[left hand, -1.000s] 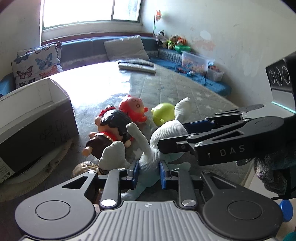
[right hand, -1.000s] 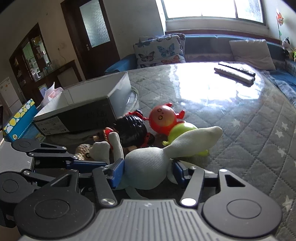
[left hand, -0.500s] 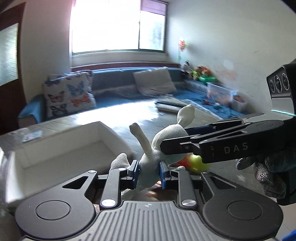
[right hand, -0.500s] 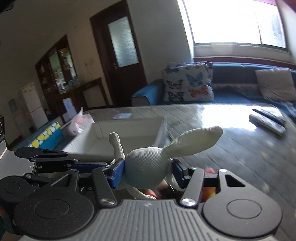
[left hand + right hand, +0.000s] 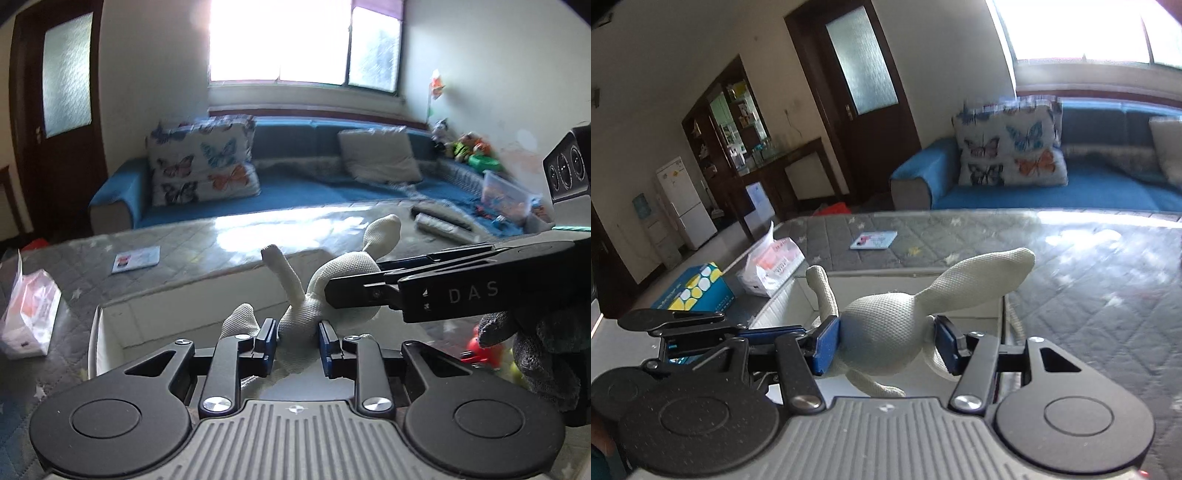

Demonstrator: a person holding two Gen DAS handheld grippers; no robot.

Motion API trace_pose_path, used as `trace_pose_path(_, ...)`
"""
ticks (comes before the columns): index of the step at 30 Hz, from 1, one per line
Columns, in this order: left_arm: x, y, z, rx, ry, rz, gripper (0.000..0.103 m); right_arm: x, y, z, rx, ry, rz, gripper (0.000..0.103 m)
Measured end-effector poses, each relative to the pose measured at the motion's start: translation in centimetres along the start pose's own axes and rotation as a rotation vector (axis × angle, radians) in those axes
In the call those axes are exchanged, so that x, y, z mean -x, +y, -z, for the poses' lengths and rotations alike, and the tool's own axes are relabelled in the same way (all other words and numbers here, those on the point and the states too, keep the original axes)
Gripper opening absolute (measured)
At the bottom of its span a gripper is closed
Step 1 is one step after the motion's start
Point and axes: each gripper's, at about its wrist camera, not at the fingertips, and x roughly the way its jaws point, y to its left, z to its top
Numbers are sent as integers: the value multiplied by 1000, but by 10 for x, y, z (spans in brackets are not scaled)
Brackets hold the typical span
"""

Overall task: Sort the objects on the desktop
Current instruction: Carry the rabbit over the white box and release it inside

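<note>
Now, plush rabbit: over white box.
Left gripper: opening, rabbit between its pads.
Right gripper: grasping rabbit.
Tissue pack: beside box.

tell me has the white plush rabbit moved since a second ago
Yes. The rabbit was lifted off the toy pile and now hangs over the white box.

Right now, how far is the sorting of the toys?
Done: nothing is visibly in the white box yet. In hand: both tongs carry the white plush rabbit above it; the left tongs are opening. Left: drop it, then the red toy beside.
</note>
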Motion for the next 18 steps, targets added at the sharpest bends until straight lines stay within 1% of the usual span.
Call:
trace_pose_path(2, -12, 6, 5, 15, 35, -3, 28, -20, -2, 2, -12, 37, 1, 56)
trace_pose_path(8, -35, 17, 20, 52, 116, -10, 34, -54, -9, 10, -14, 121, 15, 56)
trace_pose_path(11, -38, 21, 22, 71, 134, -12, 34, -65, -9, 14, -10, 153, 24, 56)
trace_pose_path(18, -32, 27, 24, 104, 140, -36, 32, -74, -5, 18, 20, 181, 51, 59)
